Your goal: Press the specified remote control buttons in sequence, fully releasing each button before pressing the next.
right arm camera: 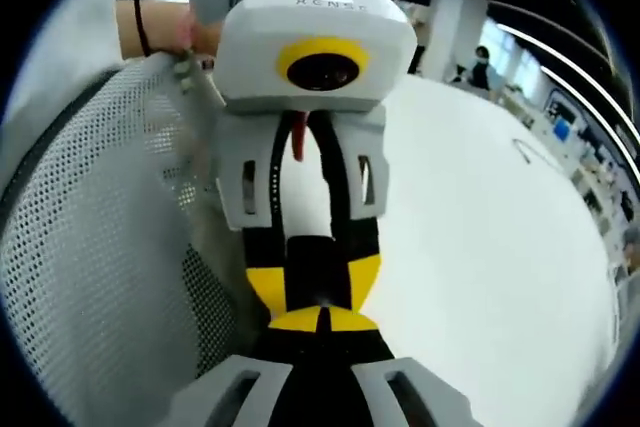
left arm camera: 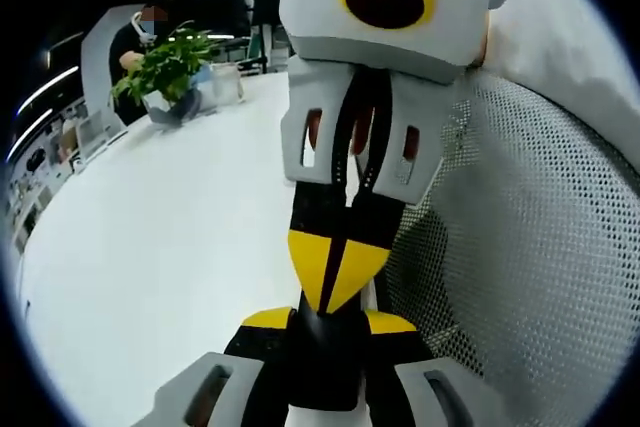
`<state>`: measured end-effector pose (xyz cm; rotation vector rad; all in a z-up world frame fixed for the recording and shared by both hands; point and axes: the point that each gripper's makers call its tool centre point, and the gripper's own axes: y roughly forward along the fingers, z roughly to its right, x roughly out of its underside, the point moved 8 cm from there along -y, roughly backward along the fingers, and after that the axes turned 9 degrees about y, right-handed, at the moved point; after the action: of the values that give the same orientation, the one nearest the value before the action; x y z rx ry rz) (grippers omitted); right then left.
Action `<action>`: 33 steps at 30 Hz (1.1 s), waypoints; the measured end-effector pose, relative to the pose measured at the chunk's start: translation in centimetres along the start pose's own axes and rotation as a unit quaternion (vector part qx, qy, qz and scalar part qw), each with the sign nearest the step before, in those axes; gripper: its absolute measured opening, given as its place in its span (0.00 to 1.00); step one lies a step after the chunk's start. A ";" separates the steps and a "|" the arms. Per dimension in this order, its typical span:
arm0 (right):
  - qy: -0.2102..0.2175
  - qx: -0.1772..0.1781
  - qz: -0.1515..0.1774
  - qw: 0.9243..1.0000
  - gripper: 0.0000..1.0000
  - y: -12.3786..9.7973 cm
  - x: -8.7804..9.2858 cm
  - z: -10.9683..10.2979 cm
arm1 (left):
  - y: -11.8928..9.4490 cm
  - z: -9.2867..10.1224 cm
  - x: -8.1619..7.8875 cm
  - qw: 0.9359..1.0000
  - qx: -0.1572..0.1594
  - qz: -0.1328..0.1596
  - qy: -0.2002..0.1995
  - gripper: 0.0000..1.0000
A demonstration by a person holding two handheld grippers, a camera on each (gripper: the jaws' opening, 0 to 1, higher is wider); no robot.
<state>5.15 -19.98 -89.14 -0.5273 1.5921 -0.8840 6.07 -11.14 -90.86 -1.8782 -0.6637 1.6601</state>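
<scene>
Meeting tip to tip, the right gripper [left arm camera: 335, 267] has its yellow jaws clenched together, touching a dark block [left arm camera: 322, 352] between the parted jaws of the left gripper [left arm camera: 330, 332]. I cannot tell whether that block is the remote or whether it is gripped. A mesh chair back [left arm camera: 520, 277] crowds in at 3 o'clock. The white table [left arm camera: 170, 247] lies open toward 9 o'clock, and a potted plant [left arm camera: 170, 67] stands at 11.

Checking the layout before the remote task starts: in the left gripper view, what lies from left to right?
Potted plant on the white table → the other hand-held gripper, facing this camera → white mesh chair back.
</scene>
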 end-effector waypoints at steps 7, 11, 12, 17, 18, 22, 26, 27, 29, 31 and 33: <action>-0.002 0.002 0.024 1.000 0.00 0.0 0.3 -0.2 | 0.0 0.1 -0.1 1.000 -0.007 -0.010 -0.006 0.25; -0.002 0.002 0.033 0.999 0.00 0.0 0.3 -0.1 | 0.0 0.2 0.0 1.000 -0.013 -0.007 -0.011 0.25; 0.003 0.001 0.037 0.999 0.00 0.0 0.4 -0.1 | -0.1 0.1 0.0 1.000 -0.013 -0.006 -0.011 0.25; 0.014 -0.003 0.045 0.999 0.00 0.0 0.5 0.0 | -0.1 0.2 0.1 1.000 -0.014 0.002 -0.010 0.25; 0.014 -0.004 0.046 0.999 0.00 0.0 0.5 0.0 | -0.1 0.2 0.0 1.000 -0.014 0.002 -0.009 0.25; 0.013 -0.006 0.051 0.999 0.00 0.0 0.5 0.0 | -0.1 0.2 -0.1 1.000 -0.013 0.001 -0.006 0.25; 0.026 -0.008 0.053 0.998 0.00 0.0 0.6 0.1 | -0.2 0.2 -0.1 1.000 -0.011 0.001 -0.004 0.25; 0.026 -0.009 0.054 0.998 0.00 0.0 0.6 0.1 | -0.2 0.2 -0.1 1.000 -0.010 0.001 -0.002 0.25; 0.024 -0.010 0.054 0.998 0.00 0.0 0.6 0.1 | -0.2 0.1 0.0 1.000 -0.009 0.004 -0.001 0.25; 0.022 -0.009 0.054 0.998 0.00 -0.1 0.6 0.1 | -0.2 0.1 0.1 1.000 -0.010 0.007 -0.001 0.25; 0.018 -0.009 0.054 0.998 0.00 0.0 0.6 0.1 | -0.2 0.1 0.0 1.000 -0.010 0.007 -0.001 0.25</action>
<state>5.08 -20.45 -89.46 -0.4353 1.6474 -0.8024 5.93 -10.95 -90.77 -1.8987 -0.6720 1.6710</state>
